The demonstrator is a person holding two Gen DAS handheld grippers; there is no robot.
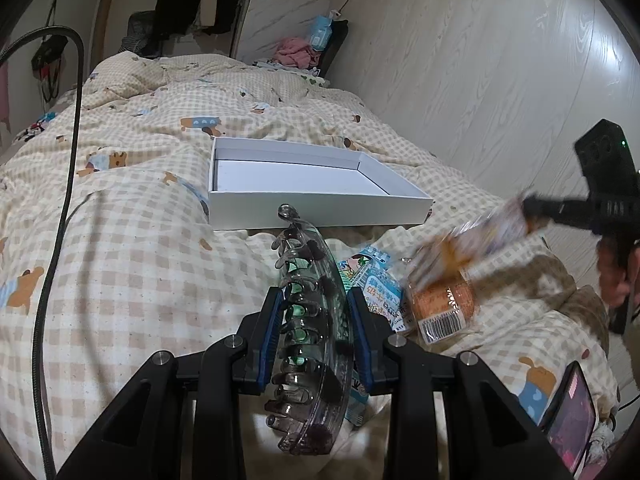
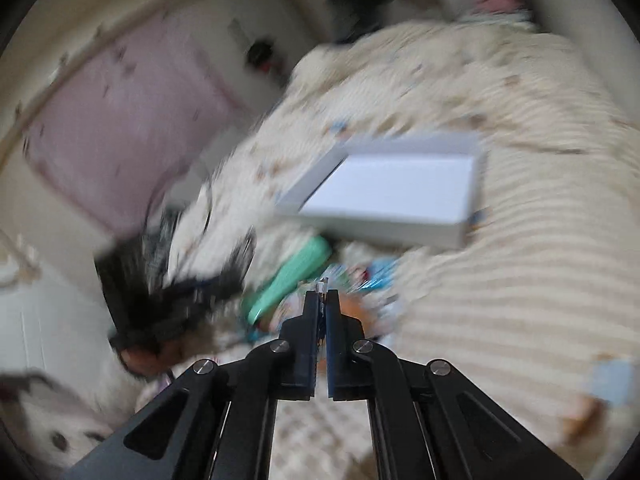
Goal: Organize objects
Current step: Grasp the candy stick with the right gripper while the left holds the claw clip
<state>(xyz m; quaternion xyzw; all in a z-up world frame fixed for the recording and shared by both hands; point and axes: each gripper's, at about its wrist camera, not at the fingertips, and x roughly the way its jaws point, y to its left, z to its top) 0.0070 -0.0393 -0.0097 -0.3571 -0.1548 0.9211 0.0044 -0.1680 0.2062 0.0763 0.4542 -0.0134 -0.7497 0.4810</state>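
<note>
My left gripper is shut on a clear smoky hair claw clip and holds it above the checked bedspread, short of the open white box. My right gripper shows blurred at the right of the left wrist view, shut on the edge of a clear snack packet with an orange bun inside. In the blurred right wrist view, the right gripper pinches a thin clear plastic edge. The white box lies ahead of it, with a mint green object near its corner.
A blue printed packet lies under the clip on the bed. A phone lies at the bed's lower right. A black cable runs along the left. The wall borders the bed on the right. Clothes hang at the back.
</note>
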